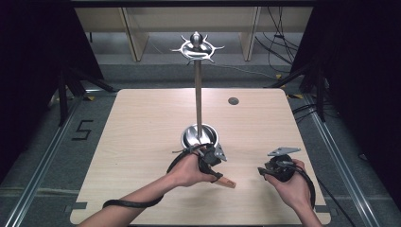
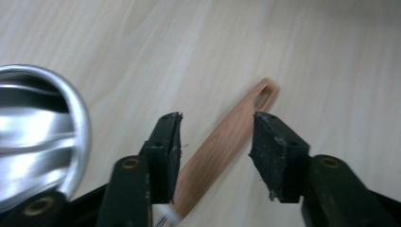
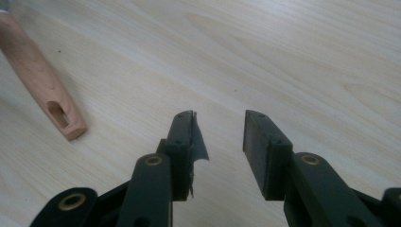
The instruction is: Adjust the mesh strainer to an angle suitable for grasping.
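Black, matte and blocky, the left tool (image 2: 217, 130) stands released, its rubbery pads either side of a smooth, tapered wooden handle (image 2: 222, 144) with a slotted end, lying flat on the pale wood-grain worktop (image 1: 142, 123) just beside the polished steel bowl (image 1: 200, 135) of a tall metal stand. Right of that bowl, the right tool (image 3: 220, 127) is released too, nothing between its pads.

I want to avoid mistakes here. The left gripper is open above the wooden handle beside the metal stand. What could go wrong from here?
1. The wooden handle lies between the open left gripper jaws, unheld; closing off-centre may push it away.
2. The round metal base of the stand is close beside that gripper; a sideways move could bump it and tip the tall pole.
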`<state>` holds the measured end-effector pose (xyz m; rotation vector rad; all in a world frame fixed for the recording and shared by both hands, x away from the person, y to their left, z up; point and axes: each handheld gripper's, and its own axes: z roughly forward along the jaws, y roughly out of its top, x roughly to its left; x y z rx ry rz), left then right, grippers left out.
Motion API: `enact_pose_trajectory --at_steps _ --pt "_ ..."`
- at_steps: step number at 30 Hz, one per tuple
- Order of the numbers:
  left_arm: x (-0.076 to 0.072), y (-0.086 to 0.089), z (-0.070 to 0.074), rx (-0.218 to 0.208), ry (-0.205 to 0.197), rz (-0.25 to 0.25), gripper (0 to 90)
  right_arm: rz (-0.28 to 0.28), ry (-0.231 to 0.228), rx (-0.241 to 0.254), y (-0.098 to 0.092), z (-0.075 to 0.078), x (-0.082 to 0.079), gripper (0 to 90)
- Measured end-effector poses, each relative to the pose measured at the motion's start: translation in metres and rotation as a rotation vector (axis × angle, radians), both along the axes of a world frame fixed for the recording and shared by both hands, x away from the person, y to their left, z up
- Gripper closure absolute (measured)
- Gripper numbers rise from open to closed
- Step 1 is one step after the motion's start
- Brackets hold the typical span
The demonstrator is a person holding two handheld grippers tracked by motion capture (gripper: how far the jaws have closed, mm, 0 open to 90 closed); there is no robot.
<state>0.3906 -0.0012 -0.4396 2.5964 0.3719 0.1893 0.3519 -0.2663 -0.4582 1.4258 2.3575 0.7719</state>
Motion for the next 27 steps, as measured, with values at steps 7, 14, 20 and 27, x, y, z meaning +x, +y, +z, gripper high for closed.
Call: enact_pose_trajectory --at_steps 7,14,20,27 --pt "0.020 0.005 -0.004 0.091 0.002 -0.118 43.6 0.000 0.013 0.008 0.004 -0.001 0.003 64.1" --pt "0.025 -0.004 -0.018 0.149 0.063 -0.190 43.9 0.008 0.016 0.006 0.005 -0.001 0.005 63.8" --pt "0.020 -0.009 -0.028 0.191 0.075 -0.221 44.7 0.004 0.029 0.016 0.007 -0.001 0.005 63.8" --pt "0.014 -0.013 -0.036 0.249 0.073 -0.245 50.0 0.007 0.024 0.015 0.007 -0.001 0.005 63.9"
